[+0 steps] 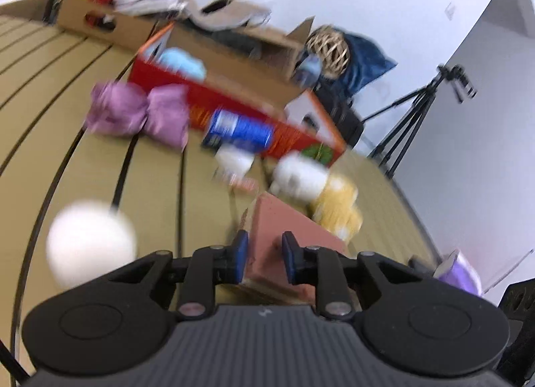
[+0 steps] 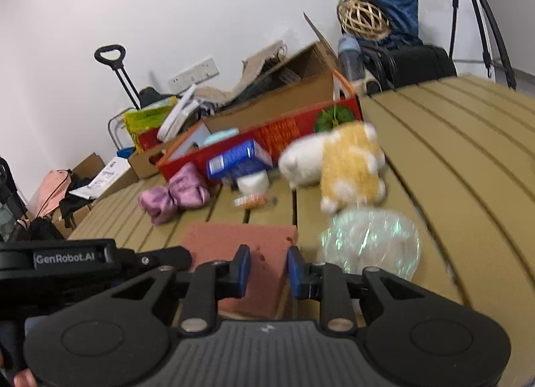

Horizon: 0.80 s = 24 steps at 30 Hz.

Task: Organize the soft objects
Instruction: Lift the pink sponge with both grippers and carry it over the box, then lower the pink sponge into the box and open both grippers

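On the slatted table [image 2: 451, 139], left to right: purple cloth [image 2: 175, 193], blue packet [image 2: 237, 159] against the red box [image 2: 284, 126], pink sponge [image 2: 244, 253], plush toy [image 2: 344, 163], shiny ball [image 2: 371, 239]. Right gripper [image 2: 265, 270] over the sponge, fingers apart, probably not gripping. Left gripper [image 1: 264, 258] straddling the sponge [image 1: 284, 229], fingers apart; white ball [image 1: 90, 239] at left, blurred.

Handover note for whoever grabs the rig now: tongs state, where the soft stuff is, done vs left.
Left tongs: open, straddling the pink sponge, not clamped.
Right tongs: open, above the same sponge, empty.
On the table: purple cloth, plush toy, white ball, shiny ball.
Red box: one light blue soft item appears inside.
Left: sponge, then the rest.
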Available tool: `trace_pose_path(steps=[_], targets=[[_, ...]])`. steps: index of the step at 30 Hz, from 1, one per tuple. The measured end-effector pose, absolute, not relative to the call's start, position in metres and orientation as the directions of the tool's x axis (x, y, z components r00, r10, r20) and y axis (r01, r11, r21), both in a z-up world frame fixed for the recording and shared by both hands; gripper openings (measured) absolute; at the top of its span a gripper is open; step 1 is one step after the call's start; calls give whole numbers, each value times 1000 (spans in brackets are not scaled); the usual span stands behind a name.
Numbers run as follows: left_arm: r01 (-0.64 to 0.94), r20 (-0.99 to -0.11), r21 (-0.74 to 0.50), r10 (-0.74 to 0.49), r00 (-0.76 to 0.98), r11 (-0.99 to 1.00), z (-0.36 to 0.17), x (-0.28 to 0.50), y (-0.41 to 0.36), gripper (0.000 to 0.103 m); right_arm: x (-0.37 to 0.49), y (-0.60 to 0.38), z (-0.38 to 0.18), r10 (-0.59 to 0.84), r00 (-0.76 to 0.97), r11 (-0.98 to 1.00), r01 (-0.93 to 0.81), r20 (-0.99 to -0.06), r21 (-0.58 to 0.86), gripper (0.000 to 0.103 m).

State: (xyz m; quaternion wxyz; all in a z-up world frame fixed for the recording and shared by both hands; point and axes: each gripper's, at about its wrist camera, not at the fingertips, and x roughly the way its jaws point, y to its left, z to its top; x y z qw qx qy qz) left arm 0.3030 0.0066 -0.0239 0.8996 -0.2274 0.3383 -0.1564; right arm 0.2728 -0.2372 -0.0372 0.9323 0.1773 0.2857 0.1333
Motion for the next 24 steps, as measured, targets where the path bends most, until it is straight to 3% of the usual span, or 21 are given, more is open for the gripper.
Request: trace_pose_path(steps=[5, 10, 18, 24], targets=[[176, -462, -539, -464, 756, 824, 17, 380, 2, 22, 343, -241, 13, 322, 845, 915, -161, -428, 371, 23], [193, -463, -575, -511, 724, 795, 41, 500, -8, 22, 454, -255, 44, 306, 860, 923, -162, -409, 350, 23], [141, -579, -512, -461, 672, 848, 3, 650, -36, 22, 622, -263, 22, 240, 791, 948, -67, -562, 311, 23], [65, -691, -480, -422, 587, 875, -35, 696, -47, 23, 683, -251, -11, 184, 704, 976, -47, -686, 214, 24]])
